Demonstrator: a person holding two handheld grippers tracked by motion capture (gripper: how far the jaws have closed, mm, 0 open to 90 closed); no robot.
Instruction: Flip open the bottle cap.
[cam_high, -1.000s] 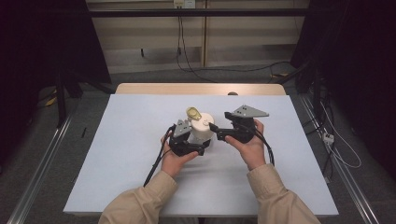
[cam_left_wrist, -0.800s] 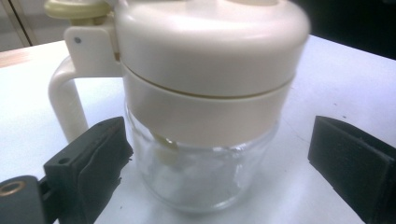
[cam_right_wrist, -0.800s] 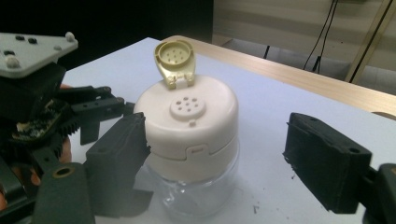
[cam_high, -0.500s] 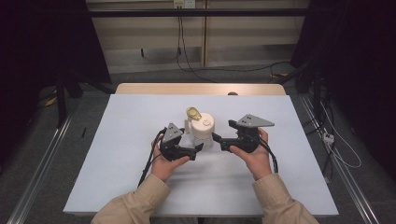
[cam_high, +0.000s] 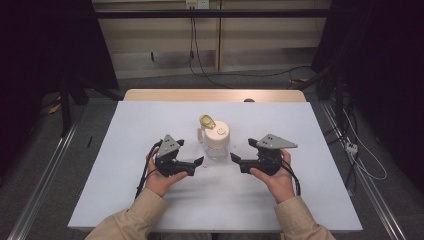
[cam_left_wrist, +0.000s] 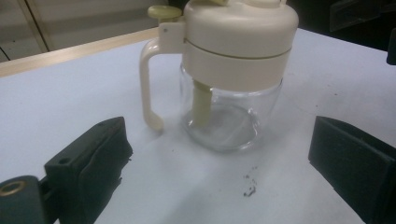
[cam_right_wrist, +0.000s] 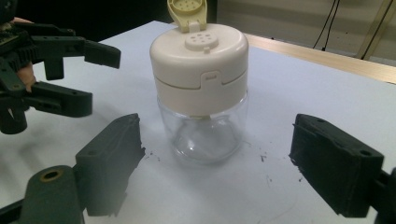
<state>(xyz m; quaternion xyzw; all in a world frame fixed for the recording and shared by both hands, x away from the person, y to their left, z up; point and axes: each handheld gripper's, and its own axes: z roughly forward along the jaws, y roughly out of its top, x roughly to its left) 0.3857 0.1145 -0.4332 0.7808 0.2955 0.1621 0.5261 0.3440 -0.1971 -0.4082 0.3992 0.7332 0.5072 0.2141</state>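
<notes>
A small clear glass jar (cam_high: 216, 141) with a cream lid, a cream handle and a flipped-up cap stands upright at the middle of the white table (cam_high: 125, 125). In the left gripper view the jar (cam_left_wrist: 231, 88) sits a short way beyond the two open jaws, its handle (cam_left_wrist: 148, 84) on the left. In the right gripper view the jar (cam_right_wrist: 201, 93) stands between and beyond the spread jaws, its shaker holes facing up. My left gripper (cam_high: 199, 161) is open just left of the jar, my right gripper (cam_high: 235, 159) open just right of it. Neither touches the jar.
A wooden strip (cam_high: 215, 95) runs along the table's far edge. Cables (cam_high: 200, 55) trail over the floor behind the table, and metal rails (cam_high: 45, 170) flank it. Dark specks (cam_left_wrist: 250, 186) lie on the table in front of the jar.
Both grippers have let go of the jar and drawn back toward the person, the left one leftward, the right one rightward. The jar stays where it stood.
</notes>
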